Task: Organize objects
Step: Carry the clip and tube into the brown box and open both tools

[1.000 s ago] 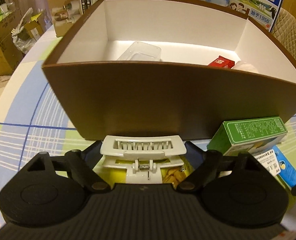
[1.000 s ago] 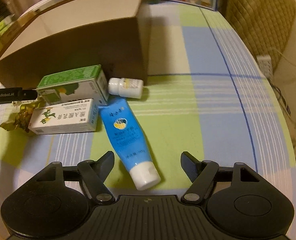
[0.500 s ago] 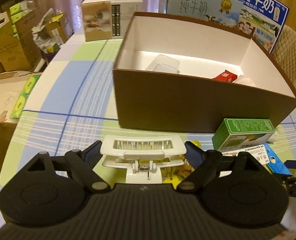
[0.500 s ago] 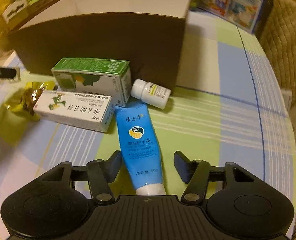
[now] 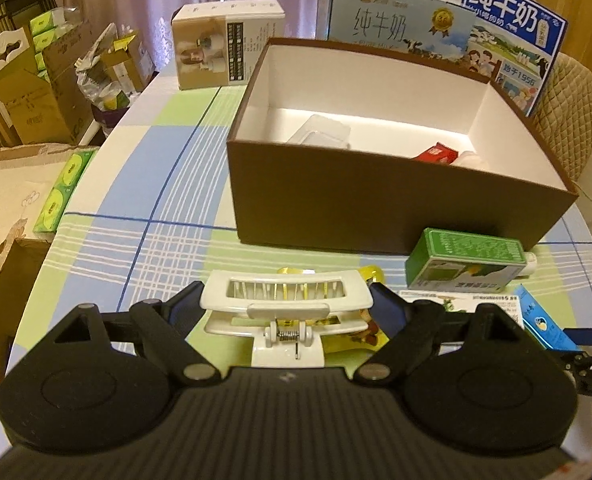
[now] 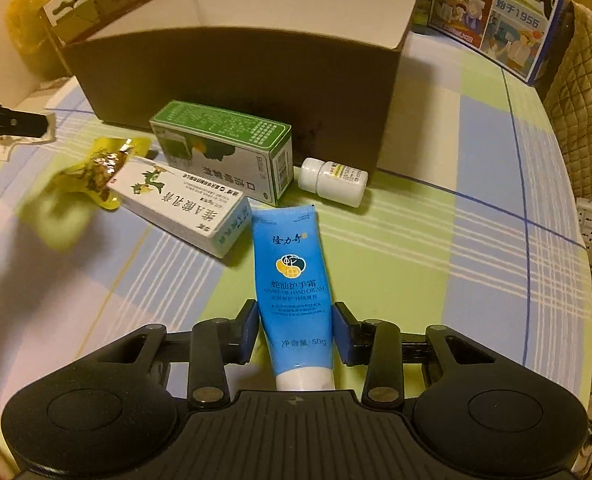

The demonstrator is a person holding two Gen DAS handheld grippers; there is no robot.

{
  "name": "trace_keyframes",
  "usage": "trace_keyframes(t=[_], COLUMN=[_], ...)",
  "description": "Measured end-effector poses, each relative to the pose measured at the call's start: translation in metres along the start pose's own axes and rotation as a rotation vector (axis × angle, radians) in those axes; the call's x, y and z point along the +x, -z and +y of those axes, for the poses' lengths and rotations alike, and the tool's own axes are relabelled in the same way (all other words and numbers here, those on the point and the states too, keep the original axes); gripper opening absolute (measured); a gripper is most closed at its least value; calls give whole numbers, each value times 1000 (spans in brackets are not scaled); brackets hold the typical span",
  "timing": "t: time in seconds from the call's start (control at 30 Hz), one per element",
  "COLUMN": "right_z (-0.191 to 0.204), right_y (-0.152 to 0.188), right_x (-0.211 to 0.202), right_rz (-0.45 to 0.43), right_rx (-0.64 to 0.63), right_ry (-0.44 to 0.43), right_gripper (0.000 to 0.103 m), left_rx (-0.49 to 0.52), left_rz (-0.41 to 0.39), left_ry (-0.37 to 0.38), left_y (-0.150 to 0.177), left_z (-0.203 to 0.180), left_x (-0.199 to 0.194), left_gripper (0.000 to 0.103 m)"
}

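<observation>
My left gripper (image 5: 286, 306) is shut on a white hair claw clip (image 5: 286, 300) and holds it above the table, short of the open brown box (image 5: 376, 208). My right gripper (image 6: 295, 330) straddles the lower end of a blue hand cream tube (image 6: 294, 280) lying on the table; its blue pads (image 6: 343, 334) sit close on both sides, with a small gap still showing on the left. Inside the box lie a clear plastic tray (image 5: 322, 134), a red packet (image 5: 436, 154) and a white item.
In front of the box lie a green carton (image 6: 224, 148), a white ointment carton (image 6: 184, 208), a white pill bottle (image 6: 332, 180) and a yellow snack wrapper (image 6: 96, 172). Milk cartons (image 5: 512, 24) stand behind the box. Cardboard boxes crowd the floor left of the table.
My left gripper pulled back and rose from the box with the clip. My right gripper moved forward over the tube and its jaws narrowed around it.
</observation>
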State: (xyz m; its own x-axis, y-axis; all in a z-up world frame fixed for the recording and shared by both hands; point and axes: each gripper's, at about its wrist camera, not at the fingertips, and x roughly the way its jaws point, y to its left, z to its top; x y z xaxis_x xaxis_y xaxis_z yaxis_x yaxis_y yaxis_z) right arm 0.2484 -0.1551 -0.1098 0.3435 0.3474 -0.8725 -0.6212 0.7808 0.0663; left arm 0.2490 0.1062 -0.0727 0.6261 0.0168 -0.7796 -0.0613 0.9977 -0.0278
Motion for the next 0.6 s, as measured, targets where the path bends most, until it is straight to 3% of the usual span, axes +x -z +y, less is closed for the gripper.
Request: trace_keyframes(t=[0.3,0.6], right_z=[-6,-11], right_y=[-13,-80], right_x=[-47,-61], right_rz=[-87,-180], right_rx=[43,141], right_ry=[-63,-216], right_gripper=[36,36], left_rx=[50,100], left_rz=[-55,-141], left_ry=[36,57], left_y=[-21,-69], left_z=[-21,-44], left_x=[-18,-15], left_gripper=[85,85])
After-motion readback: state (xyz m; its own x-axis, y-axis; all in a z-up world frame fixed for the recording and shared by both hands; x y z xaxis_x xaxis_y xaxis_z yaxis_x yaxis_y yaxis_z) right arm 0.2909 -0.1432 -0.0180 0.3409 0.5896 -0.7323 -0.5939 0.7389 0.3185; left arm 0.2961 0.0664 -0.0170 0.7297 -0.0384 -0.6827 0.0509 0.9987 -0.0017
